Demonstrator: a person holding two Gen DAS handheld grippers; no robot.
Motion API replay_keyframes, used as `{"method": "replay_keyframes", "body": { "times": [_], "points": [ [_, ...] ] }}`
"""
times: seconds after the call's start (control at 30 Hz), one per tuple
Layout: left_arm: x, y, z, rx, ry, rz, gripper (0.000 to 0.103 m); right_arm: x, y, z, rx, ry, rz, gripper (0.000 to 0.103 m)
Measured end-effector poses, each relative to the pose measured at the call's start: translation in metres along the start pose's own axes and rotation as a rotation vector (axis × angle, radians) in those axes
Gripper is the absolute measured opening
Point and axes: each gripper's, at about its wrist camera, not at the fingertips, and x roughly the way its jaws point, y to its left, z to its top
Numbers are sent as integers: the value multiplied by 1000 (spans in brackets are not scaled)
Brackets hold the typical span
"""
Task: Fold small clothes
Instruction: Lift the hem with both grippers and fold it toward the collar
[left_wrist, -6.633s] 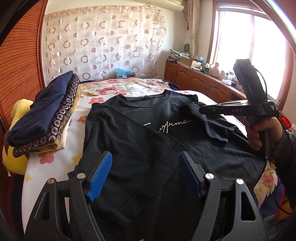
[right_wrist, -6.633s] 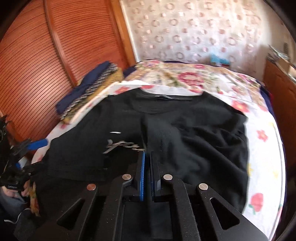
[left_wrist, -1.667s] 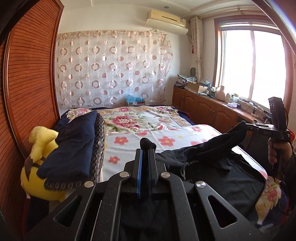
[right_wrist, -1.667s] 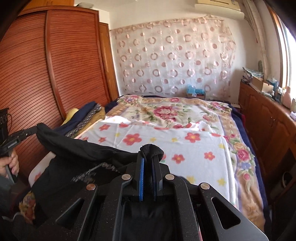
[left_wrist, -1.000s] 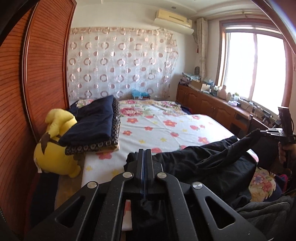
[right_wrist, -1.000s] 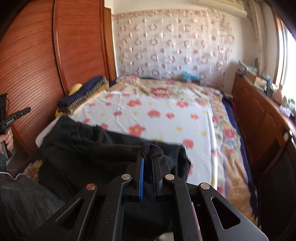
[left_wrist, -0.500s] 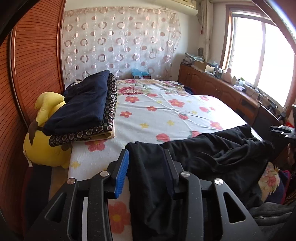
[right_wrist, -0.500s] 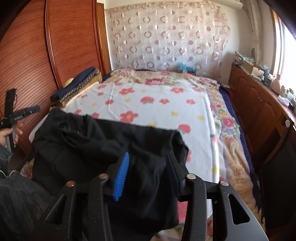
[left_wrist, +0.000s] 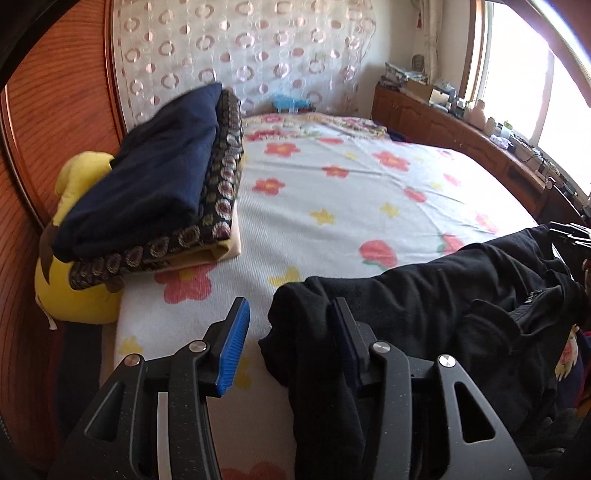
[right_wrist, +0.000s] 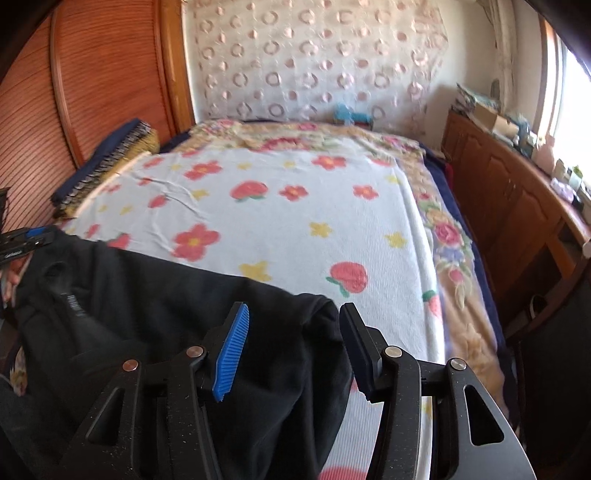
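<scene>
A black t-shirt lies folded in a band along the near edge of the floral bed. My left gripper is open, and the shirt's left end lies loose between its fingers and drapes over the right one. In the right wrist view the shirt runs leftward. My right gripper is open over the shirt's right end, which lies loose between its fingers. The tip of the other gripper shows at the far edge of each view.
A stack of folded dark blue and patterned cloth sits on the bed's left side over a yellow plush toy. A wooden wardrobe stands on the left. A wooden cabinet with clutter runs under the window on the right.
Both grippers pulled the folded shirt to the near edge of the bed, laid it down and opened, letting go of it. Since half a second ago the jaws have opened wider.
</scene>
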Motion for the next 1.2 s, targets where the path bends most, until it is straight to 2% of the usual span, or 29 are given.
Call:
{"method": "replay_keyframes", "body": {
  "times": [0.13,0.2,0.5,0.53,0.57,0.6,0.67,0.73,0.77,0.87,1.0,1.2],
  "points": [
    [8,5,-1,-9,35,2,47,22,-7,2,11,64,-29,55],
    [12,7,-1,-12,49,-9,47,27,-11,5,15,76,-12,56],
    [18,6,6,5,64,-42,47,34,-13,8,23,66,-3,61],
    [18,5,6,17,62,-55,42,34,-12,7,16,62,0,61],
    [17,3,6,26,63,-76,31,38,-12,6,9,59,6,59],
    [16,2,6,25,65,-96,26,37,-10,4,0,54,21,55],
    [11,-2,4,45,62,-99,13,34,-7,1,-20,47,48,31],
    [3,-8,3,58,41,-91,11,29,-3,-2,-25,45,86,16],
    [-8,-8,4,33,22,-113,10,24,-1,-3,-27,32,84,14],
    [-69,-13,11,-33,-136,-208,10,-12,1,-6,12,-75,140,13],
    [-150,-30,22,9,-321,-209,10,-86,7,-4,18,-246,167,12],
    [-237,-25,44,24,-513,-211,10,-201,7,13,-16,-460,156,12]
  ]
}}
